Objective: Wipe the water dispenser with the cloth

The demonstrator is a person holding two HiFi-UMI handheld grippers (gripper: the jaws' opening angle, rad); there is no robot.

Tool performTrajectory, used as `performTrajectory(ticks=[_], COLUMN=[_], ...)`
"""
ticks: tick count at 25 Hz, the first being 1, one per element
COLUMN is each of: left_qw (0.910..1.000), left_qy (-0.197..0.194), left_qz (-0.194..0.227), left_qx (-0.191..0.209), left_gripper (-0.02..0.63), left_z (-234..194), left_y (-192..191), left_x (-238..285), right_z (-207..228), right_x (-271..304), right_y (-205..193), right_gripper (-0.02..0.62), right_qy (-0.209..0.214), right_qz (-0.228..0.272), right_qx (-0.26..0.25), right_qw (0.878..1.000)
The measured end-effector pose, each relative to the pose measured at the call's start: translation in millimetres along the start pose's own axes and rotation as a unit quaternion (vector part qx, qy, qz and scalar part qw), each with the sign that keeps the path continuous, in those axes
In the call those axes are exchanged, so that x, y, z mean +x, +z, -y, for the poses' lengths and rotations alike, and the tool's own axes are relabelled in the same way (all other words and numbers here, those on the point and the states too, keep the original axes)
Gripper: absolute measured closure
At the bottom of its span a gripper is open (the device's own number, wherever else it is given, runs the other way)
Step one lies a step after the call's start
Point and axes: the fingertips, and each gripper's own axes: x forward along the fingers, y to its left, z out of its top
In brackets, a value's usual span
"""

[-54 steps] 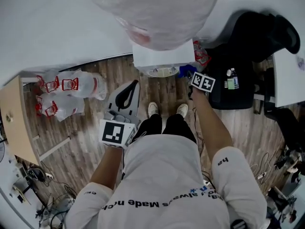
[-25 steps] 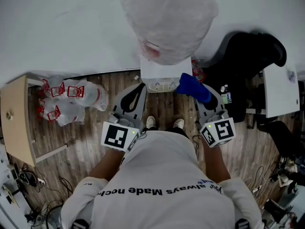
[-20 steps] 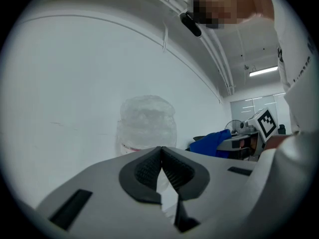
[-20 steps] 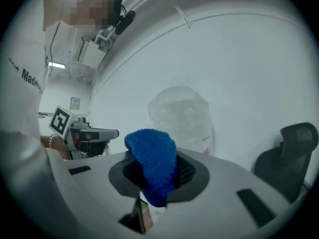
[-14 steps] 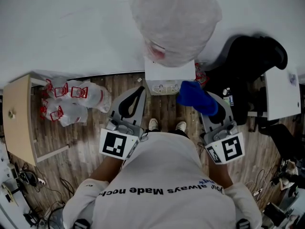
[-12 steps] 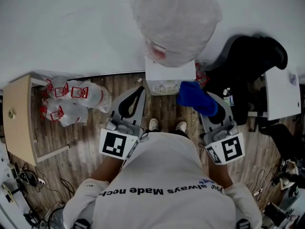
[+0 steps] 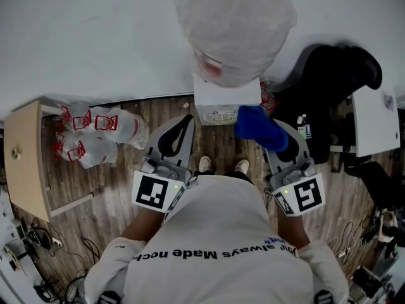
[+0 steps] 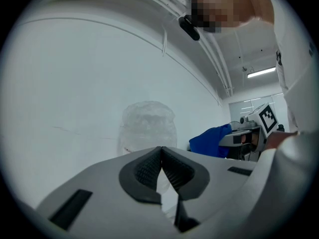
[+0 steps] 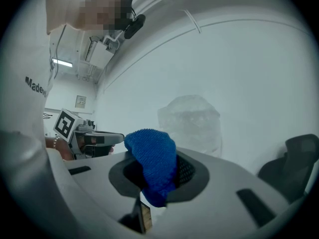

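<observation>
The water dispenser (image 7: 226, 99) stands against the white wall at the top centre of the head view. It is a white box with a small grille low on its front, and a big bottle (image 7: 234, 24) wrapped in cloudy plastic sits on top. It stands upright, so from above only its top and a strip of its front show.

The right gripper (image 7: 272, 135) has its fingers closed on a blue cloth (image 7: 261, 128). In the right gripper view the cloth (image 9: 152, 158) bulges up out of the fingers as a thick, nubbly wad and hides their tips. In the head view the wad lies just right of the dispenser's front right corner. I cannot tell whether it touches. In the right gripper view the dispenser shows ahead of the cloth.

The left gripper (image 7: 185, 118) sits lower left of the dispenser, over the wooden floor (image 7: 114, 189). Its fingers are pressed together with nothing between them.

To my eye the right hand is the nearer one. The wipe needs the cloth carried forward and a little to the picture's left, onto the white casing.
</observation>
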Motion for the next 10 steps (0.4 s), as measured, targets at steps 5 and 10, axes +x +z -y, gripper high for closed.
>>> performTrajectory(ticks=[5, 10], left_qw=[1.0000, 1.0000], left_qy=[0.000, -0.007], left_qz=[0.004, 0.004], left_qx=[-0.001, -0.006], left_gripper=[0.588, 0.588], left_z=[-4.4, -7.9], left_y=[1.7, 2.5], left_x=[-3.8, -6.7], right_z=[-4.9, -9.2], right_x=[2.2, 8.7], right_y=[0.9, 0.8], right_gripper=[0.522, 0.522], right_qy=[-0.001, 0.003], right_qz=[-0.001, -0.001], right_qx=[-0.002, -0.002], right_qw=[1.000, 1.000])
